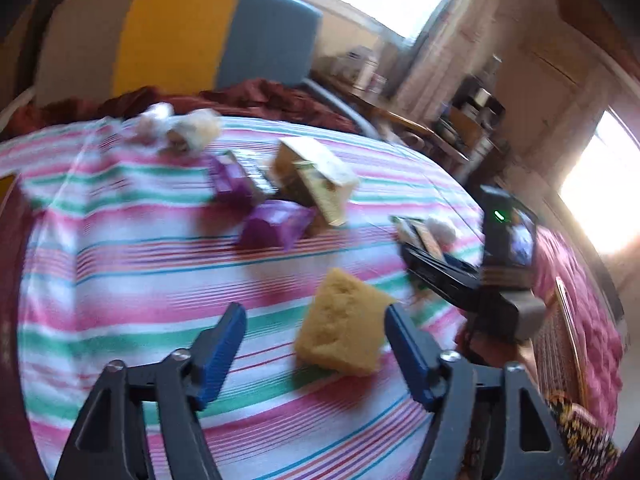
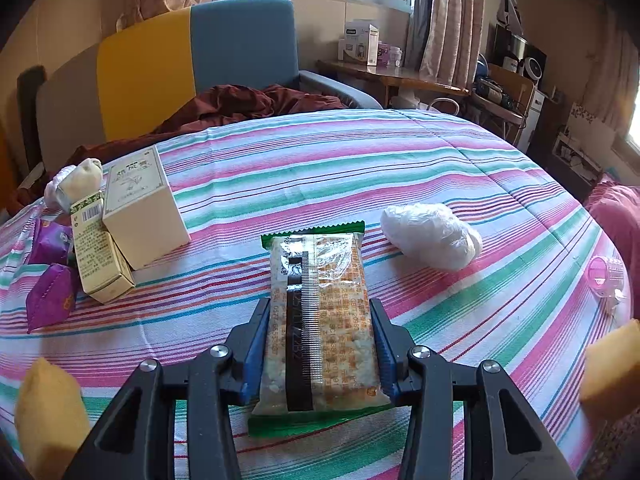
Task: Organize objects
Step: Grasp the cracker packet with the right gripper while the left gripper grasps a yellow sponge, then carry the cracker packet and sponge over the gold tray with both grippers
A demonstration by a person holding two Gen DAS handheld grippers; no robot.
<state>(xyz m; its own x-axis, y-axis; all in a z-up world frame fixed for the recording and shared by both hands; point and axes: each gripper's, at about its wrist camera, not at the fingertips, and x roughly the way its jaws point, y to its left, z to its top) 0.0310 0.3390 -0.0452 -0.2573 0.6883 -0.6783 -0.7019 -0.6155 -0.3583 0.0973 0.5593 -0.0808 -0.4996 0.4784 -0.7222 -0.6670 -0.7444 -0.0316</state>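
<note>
My left gripper (image 1: 314,320) is open above the striped cloth (image 1: 120,264); a yellow sponge (image 1: 344,328) lies just inside its right finger (image 1: 404,344). My right gripper (image 2: 318,320) is shut on a snack packet (image 2: 318,312) with green ends, held just over the cloth. The right gripper also shows in the left wrist view (image 1: 444,264), still holding the packet. A cream box (image 2: 144,208), a smaller carton (image 2: 100,248) and purple packets (image 2: 50,296) sit grouped at the left. A white plastic bundle (image 2: 432,236) lies right of the packet.
Yellow sponges lie at the near left (image 2: 48,412) and near right (image 2: 612,368). A pink plastic cup (image 2: 606,274) lies at the right edge. A rolled white bundle (image 2: 76,184) sits behind the boxes. A blue and yellow chair (image 2: 192,60) stands beyond the table.
</note>
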